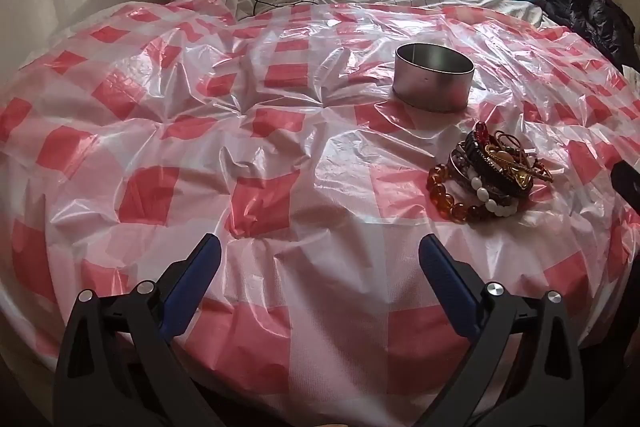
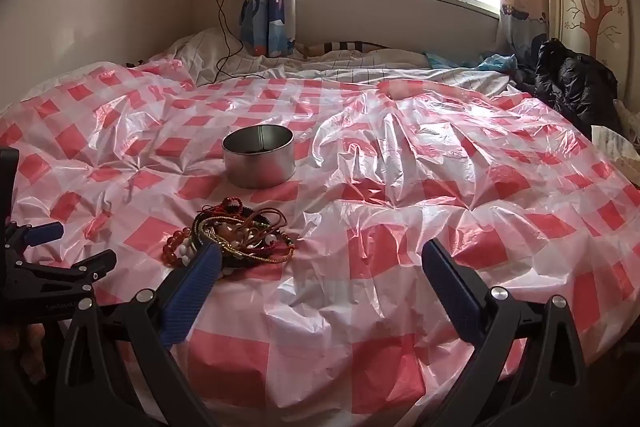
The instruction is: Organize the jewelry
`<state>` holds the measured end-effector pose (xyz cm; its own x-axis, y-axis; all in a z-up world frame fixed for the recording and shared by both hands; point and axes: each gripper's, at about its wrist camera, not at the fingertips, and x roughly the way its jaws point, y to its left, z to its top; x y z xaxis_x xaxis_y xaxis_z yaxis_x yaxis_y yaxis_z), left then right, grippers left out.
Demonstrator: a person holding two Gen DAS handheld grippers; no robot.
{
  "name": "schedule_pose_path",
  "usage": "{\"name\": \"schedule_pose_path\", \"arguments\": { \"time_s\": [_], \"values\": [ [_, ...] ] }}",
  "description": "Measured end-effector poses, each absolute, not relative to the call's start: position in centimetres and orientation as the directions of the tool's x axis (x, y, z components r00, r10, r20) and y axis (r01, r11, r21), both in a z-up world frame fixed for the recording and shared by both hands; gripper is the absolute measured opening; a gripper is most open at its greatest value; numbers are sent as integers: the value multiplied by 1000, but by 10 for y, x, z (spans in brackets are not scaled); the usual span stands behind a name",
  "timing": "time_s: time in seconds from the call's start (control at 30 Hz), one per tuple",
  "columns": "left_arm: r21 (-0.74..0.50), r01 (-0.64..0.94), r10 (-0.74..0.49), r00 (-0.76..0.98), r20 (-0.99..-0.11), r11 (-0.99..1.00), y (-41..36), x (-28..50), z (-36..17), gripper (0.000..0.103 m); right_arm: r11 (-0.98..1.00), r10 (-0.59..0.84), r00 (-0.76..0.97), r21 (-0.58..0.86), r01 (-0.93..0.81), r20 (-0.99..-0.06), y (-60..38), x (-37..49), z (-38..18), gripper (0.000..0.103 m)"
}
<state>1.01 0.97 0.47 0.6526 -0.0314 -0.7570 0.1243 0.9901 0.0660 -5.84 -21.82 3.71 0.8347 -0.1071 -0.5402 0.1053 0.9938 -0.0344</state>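
Left wrist view: the jewelry pile (image 1: pixel 491 175) lies ahead and to the right of the left claw (image 1: pixel 320 255), on the red-and-white checked plastic sheet (image 1: pixel 260 195). Bracelets are tangled; amber beads and white beads read clearly, the rest is hard to separate. The metal tin (image 1: pixel 434 77) stands upright beyond the pile, lid off, inside not visible from here. A dark part at the right frame edge is cut off, can't tell what it is. Left claw is spread wide, nothing between the fingers, touching nothing.

Right wrist view: pile (image 2: pixel 232 235) sits ahead-left of the right claw (image 2: pixel 322 251); its near edge is hidden behind the left blue finger (image 2: pixel 192 291). Tin (image 2: pixel 259 159) further ahead-left, something dark inside, unclear. Left claw (image 2: pixel 60 247) at far left, partly cut off. Black jacket (image 2: pixel 576 83) far right. Right claw wide apart, holding nothing.
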Motion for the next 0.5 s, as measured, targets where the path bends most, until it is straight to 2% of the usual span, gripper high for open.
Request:
{"name": "schedule_pose_path", "arguments": {
  "time_s": [0.13,0.5],
  "values": [
    [89,127,-19,669,-743,988,6,6,2,95,994,-105,835,-30,105,-540,-218,-58,38,96],
    [61,196,-80,639,-765,979,-10,0,-6,95,993,-117,825,-53,105,-553,-216,-55,34,96]
  ]
}}
